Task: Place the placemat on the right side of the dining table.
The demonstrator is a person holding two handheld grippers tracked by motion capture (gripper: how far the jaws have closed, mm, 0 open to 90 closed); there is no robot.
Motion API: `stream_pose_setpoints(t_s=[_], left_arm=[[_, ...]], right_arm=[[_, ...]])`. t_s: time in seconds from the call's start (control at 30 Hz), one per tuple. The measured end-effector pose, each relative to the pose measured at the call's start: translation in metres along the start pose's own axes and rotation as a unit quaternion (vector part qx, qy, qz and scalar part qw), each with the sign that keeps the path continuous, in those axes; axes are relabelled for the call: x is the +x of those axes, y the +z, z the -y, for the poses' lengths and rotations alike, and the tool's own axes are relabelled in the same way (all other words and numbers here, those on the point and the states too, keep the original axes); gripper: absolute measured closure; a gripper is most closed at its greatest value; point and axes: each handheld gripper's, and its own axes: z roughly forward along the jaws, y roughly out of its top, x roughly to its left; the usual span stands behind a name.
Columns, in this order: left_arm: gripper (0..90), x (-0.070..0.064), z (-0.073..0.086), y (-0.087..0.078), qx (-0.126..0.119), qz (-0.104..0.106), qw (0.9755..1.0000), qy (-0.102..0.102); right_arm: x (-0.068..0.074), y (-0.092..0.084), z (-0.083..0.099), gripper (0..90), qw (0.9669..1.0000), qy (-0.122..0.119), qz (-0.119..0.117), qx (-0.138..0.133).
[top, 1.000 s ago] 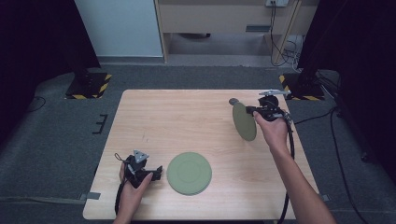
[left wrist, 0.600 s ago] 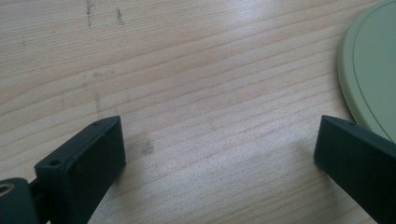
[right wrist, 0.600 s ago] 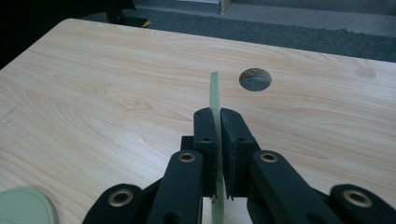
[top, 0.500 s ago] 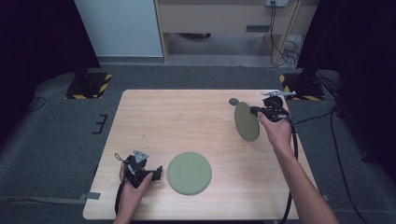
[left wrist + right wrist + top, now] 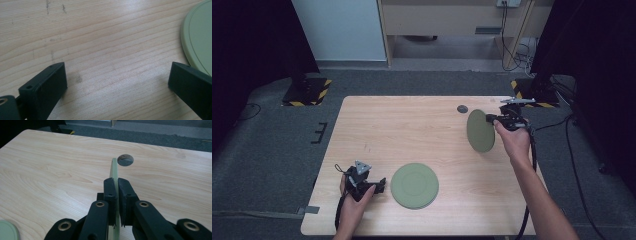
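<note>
Right tongs [image 5: 116, 195] clamp upright plate [image 5: 480, 131]; table hole [image 5: 462, 108] behind.

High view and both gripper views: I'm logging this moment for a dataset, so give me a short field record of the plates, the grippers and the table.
surface: wooden table with a round hole near the far edge
held plate: green plate, on edge, lifted above the table
right gripper: jaws shut on the held plate's rim
flat plate: second green plate, lying near the front edge
left gripper: jaws open, empty, beside the flat plate
</note>
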Motion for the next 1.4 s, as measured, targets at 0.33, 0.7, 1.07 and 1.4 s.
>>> stream_pose_setpoints(t_s=[0.33, 0.7, 1.07, 1.4], left_arm=[[1.3, 0.0, 0.0, 0.0, 0.0, -0.001, 1.0, 0.0], [1.7, 0.002, 0.0, 0.0, -0.002, -0.002, 1.0, -0.006], [2.1, 0.008, 0.0, -0.001, -0.002, -0.003, 0.9999, -0.01], [2.3, 0.01, 0.002, -0.003, -0.002, -0.002, 0.9999, -0.014]], right_arm=[[-0.02, -0.002, 0.006, 86.0, 1.0, 0.004, 0.007, 0.003], [-0.048, -0.001, 0.018, 85.9, 0.9995, 0.016, 0.023, 0.014], [-0.079, 0.011, 0.037, 85.9, 0.9985, 0.045, 0.026, 0.018], [-0.092, 0.017, 0.044, 85.8, 0.9978, 0.057, 0.03, 0.018]])
